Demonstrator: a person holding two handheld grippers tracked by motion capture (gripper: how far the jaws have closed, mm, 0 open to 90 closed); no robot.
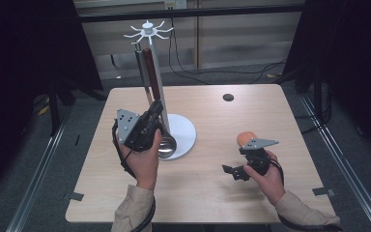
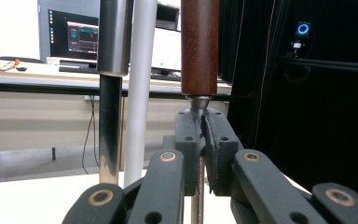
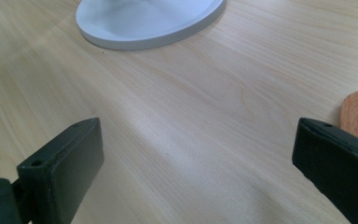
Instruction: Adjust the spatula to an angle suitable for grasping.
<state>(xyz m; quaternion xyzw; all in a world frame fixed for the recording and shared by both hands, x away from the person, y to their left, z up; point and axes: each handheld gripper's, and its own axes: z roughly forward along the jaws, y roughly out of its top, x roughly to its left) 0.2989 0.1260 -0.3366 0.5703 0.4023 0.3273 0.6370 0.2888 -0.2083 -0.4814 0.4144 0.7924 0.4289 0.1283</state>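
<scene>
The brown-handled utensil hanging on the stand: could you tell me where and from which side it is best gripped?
Grip the thin metal neck just below the brown handle, coming level from the person's side. It hangs upright, and the left gripper already pinches it there.

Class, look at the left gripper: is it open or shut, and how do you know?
Shut. In the left gripper view the left gripper has its jaws pressed together on the thin metal shank just below the brown-handled utensil, which hangs upright beside the rack pole.

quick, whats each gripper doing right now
left gripper: closed on the metal neck of the brown-handled utensil.
right gripper: open, holding nothing, above the table.
</scene>
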